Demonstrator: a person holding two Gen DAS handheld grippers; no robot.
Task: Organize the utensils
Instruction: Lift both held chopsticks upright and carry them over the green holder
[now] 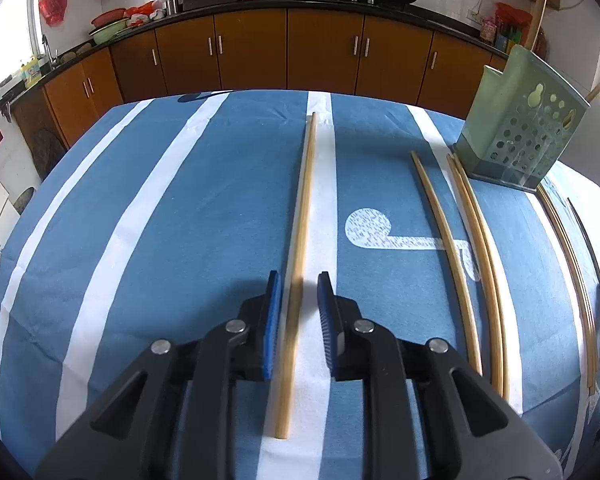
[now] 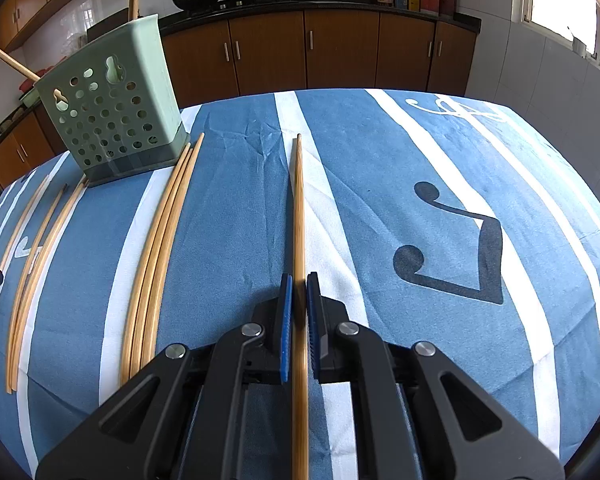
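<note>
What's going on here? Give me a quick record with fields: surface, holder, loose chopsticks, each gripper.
surface: blue and white striped tablecloth
holder: green perforated utensil holder, upright on the cloth
loose chopsticks: several lying on the cloth beside the holder
left gripper: open, a chopstick lying between its pads
right gripper: shut on a chopstick

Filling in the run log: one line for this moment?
left gripper: jaws open astride bamboo chopstick | right gripper: shut on chopstick pair | green perforated holder: upright
</note>
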